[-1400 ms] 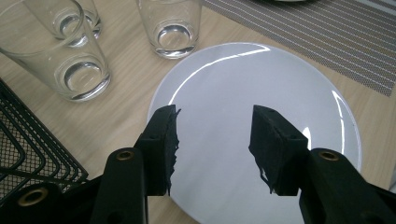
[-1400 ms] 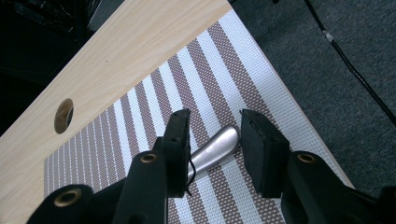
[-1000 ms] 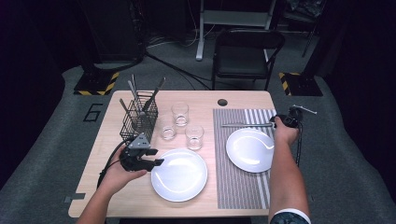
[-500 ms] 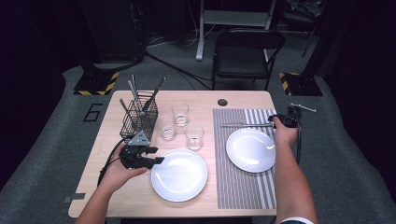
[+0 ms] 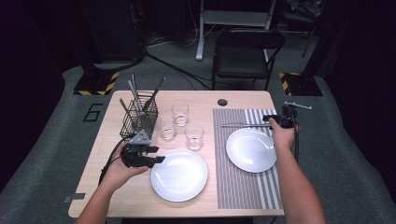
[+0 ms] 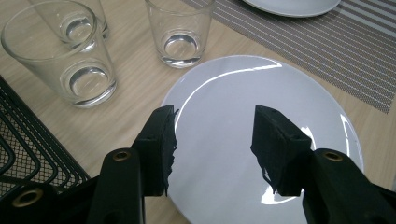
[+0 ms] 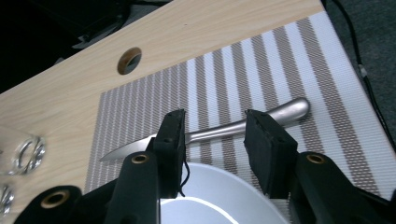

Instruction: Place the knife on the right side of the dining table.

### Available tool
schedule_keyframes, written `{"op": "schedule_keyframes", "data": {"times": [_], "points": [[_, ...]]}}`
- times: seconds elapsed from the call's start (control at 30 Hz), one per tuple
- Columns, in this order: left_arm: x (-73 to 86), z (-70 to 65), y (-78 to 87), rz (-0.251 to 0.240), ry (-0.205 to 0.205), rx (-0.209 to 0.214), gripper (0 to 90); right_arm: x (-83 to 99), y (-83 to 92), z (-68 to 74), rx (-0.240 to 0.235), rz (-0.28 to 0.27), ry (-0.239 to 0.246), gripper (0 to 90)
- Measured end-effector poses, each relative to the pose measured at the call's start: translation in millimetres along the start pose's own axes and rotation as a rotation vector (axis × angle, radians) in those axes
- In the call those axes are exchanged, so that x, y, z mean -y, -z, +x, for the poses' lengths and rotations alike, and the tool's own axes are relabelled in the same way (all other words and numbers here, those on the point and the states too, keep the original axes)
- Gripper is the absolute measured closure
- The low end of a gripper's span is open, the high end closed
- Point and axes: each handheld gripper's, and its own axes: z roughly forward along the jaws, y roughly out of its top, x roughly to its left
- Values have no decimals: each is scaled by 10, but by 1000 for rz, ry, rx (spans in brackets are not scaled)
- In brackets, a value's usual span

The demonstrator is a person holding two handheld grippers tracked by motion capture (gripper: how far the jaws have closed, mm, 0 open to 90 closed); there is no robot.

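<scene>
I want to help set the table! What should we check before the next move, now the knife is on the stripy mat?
1. Knife lies flat on the striped mat, beyond the plate: ok.
2. Right tool has let go, jaws apart above the knife: ok.
3. Left tool open with nothing between its jaws: ok.
4. White plate under the left tool is bare: ok.
5. More cutlery waits in the wire basket: ok.
6. Which pieces those are: cannot tell.
</scene>
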Motion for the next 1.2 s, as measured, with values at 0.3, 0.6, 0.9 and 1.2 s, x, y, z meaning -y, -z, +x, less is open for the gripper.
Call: {"op": "schedule_keyframes", "data": {"times": [0.3, 0.6, 0.9, 1.2], "points": [[4, 21, -5, -6, 8, -4, 494, 79, 82, 233, -48, 1, 102, 582], [5, 22, -3, -5, 5, -1, 497, 167, 146, 417, -69, 6, 150, 581], [5, 20, -13, -5, 11, -7, 499, 300, 171, 520, -107, 23, 173, 581], [5, 21, -16, 4, 12, -6, 504, 475, 222, 680, -177, 28, 219, 576]]}}
